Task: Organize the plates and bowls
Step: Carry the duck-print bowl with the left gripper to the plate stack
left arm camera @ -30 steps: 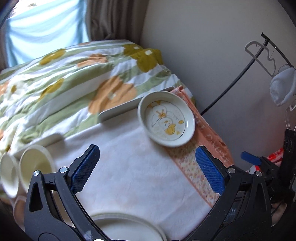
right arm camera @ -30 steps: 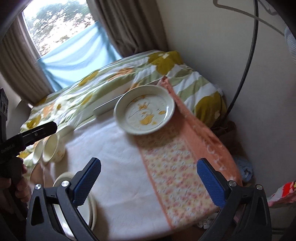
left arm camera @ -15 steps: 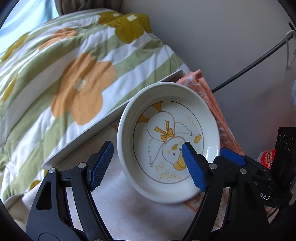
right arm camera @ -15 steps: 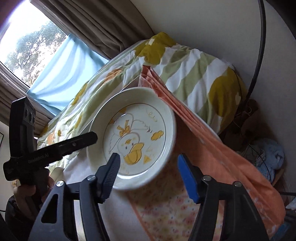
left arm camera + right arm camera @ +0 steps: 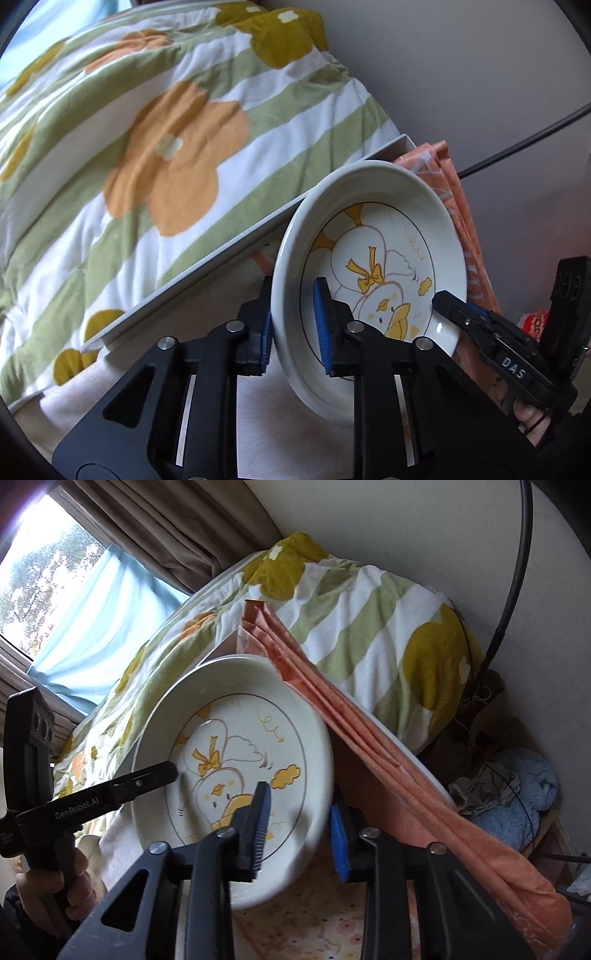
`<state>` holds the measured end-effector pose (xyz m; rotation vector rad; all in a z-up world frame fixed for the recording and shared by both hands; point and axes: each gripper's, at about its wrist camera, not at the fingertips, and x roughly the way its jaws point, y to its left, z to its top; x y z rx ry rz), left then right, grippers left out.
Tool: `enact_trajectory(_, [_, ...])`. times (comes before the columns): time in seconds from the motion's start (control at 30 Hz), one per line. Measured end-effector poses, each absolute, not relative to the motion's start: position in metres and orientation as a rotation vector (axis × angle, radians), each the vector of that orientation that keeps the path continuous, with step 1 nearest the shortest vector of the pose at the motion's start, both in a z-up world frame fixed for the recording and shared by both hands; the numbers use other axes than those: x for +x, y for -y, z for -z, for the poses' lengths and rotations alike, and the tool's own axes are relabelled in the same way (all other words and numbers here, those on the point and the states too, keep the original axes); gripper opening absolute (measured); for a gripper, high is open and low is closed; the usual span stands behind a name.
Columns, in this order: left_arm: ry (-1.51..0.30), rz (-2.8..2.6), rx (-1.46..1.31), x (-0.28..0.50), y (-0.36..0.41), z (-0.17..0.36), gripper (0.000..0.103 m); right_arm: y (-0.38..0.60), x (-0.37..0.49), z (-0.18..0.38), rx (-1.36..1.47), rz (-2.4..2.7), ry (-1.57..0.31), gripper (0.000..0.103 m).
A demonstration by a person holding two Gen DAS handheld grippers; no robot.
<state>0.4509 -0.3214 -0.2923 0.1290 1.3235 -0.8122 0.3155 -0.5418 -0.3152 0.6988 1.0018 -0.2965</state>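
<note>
Gripping opposite rims, left tongs [image 5: 291,325] and right tongs [image 5: 299,830] hold the plate [image 5: 236,760] between them, tilted above the desk [image 5: 295,435].

Left gripper [image 5: 291,325] closed on plate [image 5: 373,266] rim, one blue pad outside, one inside; right gripper [image 5: 300,823] likewise clamped on the opposite rim, pads either side of the edge; both reach in from below; a hand [image 5: 55,882] grips the left handle.
</note>
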Motion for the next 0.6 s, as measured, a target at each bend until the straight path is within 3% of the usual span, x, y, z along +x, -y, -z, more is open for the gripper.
enact_trajectory(0.1, [-1.306, 0.799, 0.157, 0.447, 0.323, 0.291, 0.017, 0.546, 0.316, 0.317, 0.699, 0.303, -1.005, 0.013])
enact_trajectory(0.6, [-1.246, 0.732, 0.183, 0.418, 0.303, 0.263, 0.014, 0.537, 0.306, 0.295, 0.628, 0.261, -0.983, 0.013])
